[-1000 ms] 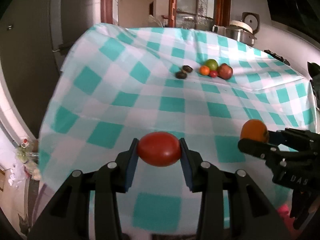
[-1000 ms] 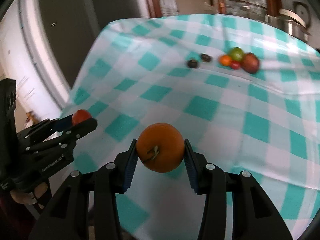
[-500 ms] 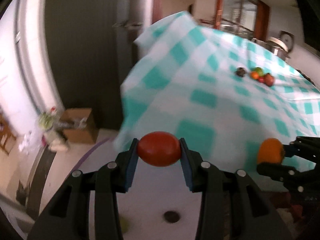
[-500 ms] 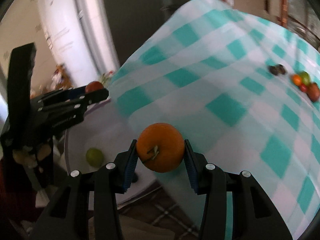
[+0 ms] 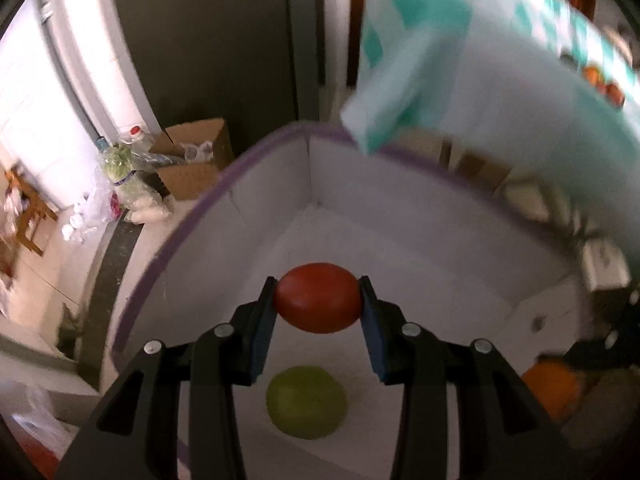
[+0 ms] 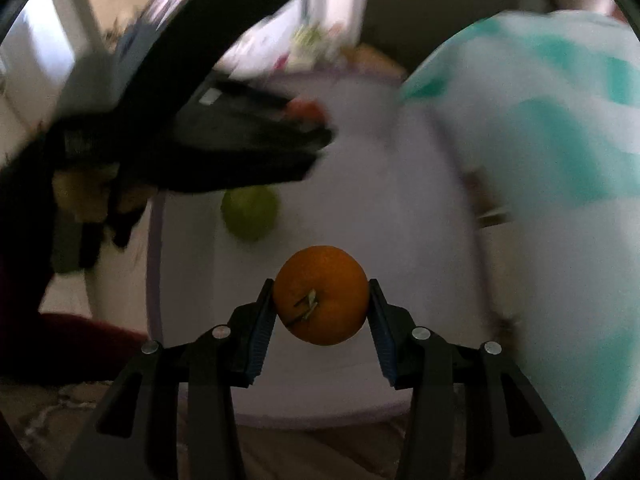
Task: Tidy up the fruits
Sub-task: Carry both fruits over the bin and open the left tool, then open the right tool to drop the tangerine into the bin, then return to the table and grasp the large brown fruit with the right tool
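Note:
My left gripper [image 5: 318, 304] is shut on a red tomato [image 5: 317, 303] and holds it over the inside of a white bin with a purple rim [image 5: 240, 168]. A green fruit [image 5: 306, 402] lies on the bin's floor below it. My right gripper [image 6: 321, 295] is shut on an orange [image 6: 321, 294] and holds it above the same bin [image 6: 392, 208], where the green fruit [image 6: 250, 214] also shows. The left gripper [image 6: 308, 114] with the tomato appears blurred at upper left there. The orange [image 5: 552, 390] shows at lower right in the left wrist view.
The table with the teal checked cloth [image 5: 500, 60] rises at the upper right, beside the bin. A few fruits [image 5: 604, 84] remain far back on it. Cardboard boxes [image 5: 192, 160] and bags lie on the floor to the left.
Both grippers have swung left and down off the table, each still holding its fruit. They now hang over the white bin instead of the cloth.

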A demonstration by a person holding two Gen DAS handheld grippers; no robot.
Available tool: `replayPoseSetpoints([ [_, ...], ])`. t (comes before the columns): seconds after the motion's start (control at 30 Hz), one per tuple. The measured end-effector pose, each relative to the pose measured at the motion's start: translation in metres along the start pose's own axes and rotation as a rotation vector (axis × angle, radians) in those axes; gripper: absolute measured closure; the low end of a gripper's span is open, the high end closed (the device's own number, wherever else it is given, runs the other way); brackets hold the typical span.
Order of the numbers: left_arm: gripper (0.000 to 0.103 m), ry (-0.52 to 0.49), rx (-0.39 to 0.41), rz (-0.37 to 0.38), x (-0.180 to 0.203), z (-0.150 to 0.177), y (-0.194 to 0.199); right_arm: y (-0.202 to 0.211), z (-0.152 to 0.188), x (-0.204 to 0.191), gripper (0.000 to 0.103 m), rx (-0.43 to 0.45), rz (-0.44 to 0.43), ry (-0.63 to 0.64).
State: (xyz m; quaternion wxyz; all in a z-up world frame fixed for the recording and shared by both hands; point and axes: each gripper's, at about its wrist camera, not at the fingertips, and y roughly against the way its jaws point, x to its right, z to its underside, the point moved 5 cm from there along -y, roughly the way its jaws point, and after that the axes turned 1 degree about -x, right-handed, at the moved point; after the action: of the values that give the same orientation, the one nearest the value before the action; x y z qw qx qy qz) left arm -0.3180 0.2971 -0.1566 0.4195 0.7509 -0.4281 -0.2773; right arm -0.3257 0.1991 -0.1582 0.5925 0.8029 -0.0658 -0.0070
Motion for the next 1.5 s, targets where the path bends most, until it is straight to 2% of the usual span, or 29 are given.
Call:
replayPoseSetpoints([
  [0.1,0.062,-0.024,-0.097,-0.015,0.005,0.001,-0.029,-0.044,0.006,-0.013,0.058,-0.122,-0.013,0.043],
  [0.2,0.062,-0.017,-0.147,-0.032,0.005,0.005,-0.047,-0.071,0.018,-0.024,0.058,-0.207,0.005,0.106],
  [0.3,0.062,-0.021,-0.177,-0.033,0.007,0.010,-0.056,-0.085,0.023,-0.032,0.058,-0.251,0.012,0.141],
  [0.43,0.059,-0.009,-0.214,-0.030,0.004,0.016,-0.063,-0.083,0.021,-0.033,0.058,-0.247,-0.003,0.124],
  [0.5,0.047,-0.007,-0.224,-0.035,0.003,0.018,-0.064,-0.081,0.020,-0.029,0.057,-0.242,0.000,0.128],
  [0.53,0.043,-0.004,-0.218,-0.035,0.002,0.019,-0.063,-0.079,0.020,-0.029,0.052,-0.234,0.007,0.130],
  [0.57,0.035,-0.004,-0.216,-0.040,0.003,0.019,-0.063,-0.076,0.019,-0.029,0.047,-0.223,0.007,0.129],
  [0.6,0.025,-0.003,-0.214,-0.048,0.003,0.019,-0.062,-0.074,0.019,-0.030,0.036,-0.214,0.006,0.128],
  [0.63,0.023,-0.001,-0.211,-0.056,0.002,0.019,-0.061,-0.071,0.017,-0.030,0.033,-0.199,0.007,0.129],
  [0.7,0.021,0.010,-0.204,-0.057,0.001,0.018,-0.058,-0.059,0.014,-0.029,0.033,-0.165,0.020,0.134],
  [0.8,0.021,0.073,-0.134,-0.092,-0.010,0.009,-0.042,-0.020,0.006,-0.029,0.033,-0.039,0.033,0.152],
  [0.9,0.021,0.166,0.026,-0.172,-0.028,-0.008,0.006,0.050,-0.004,-0.015,0.033,0.206,0.038,0.137],
  [0.93,0.020,0.196,0.119,-0.206,-0.031,-0.016,0.034,0.073,-0.007,-0.008,0.033,0.284,0.045,0.133],
  [0.97,0.015,0.213,0.199,-0.221,-0.032,-0.025,0.060,0.107,-0.007,0.005,0.033,0.371,0.082,0.110],
  [1.03,0.006,0.222,0.336,-0.224,-0.025,-0.044,0.107,0.145,-0.006,0.025,0.033,0.498,0.150,0.036],
  [1.07,0.002,0.218,0.404,-0.218,-0.018,-0.055,0.130,0.173,-0.002,0.053,0.033,0.598,0.175,-0.029],
  [1.1,0.002,0.210,0.459,-0.206,-0.009,-0.066,0.150,0.197,0.005,0.080,0.033,0.672,0.186,-0.108],
  [1.13,0.002,0.188,0.520,-0.166,0.008,-0.082,0.172,0.210,0.013,0.095,0.031,0.706,0.186,-0.167],
  [1.2,0.002,0.130,0.584,-0.067,0.046,-0.109,0.198,0.240,0.038,0.140,0.026,0.783,0.201,-0.340],
  [1.27,0.002,0.076,0.597,0.012,0.081,-0.130,0.207,0.258,0.071,0.182,0.025,0.811,0.274,-0.485],
  [1.33,0.002,-0.016,0.558,0.124,0.142,-0.149,0.203,0.270,0.123,0.220,0.024,0.803,0.362,-0.634],
  [1.37,0.002,-0.061,0.525,0.174,0.172,-0.157,0.195,0.272,0.146,0.241,0.023,0.799,0.378,-0.720],
  [1.5,0.002,-0.194,0.384,0.346,0.289,-0.185,0.147,0.260,0.225,0.299,0.016,0.770,0.356,-1.001],
])
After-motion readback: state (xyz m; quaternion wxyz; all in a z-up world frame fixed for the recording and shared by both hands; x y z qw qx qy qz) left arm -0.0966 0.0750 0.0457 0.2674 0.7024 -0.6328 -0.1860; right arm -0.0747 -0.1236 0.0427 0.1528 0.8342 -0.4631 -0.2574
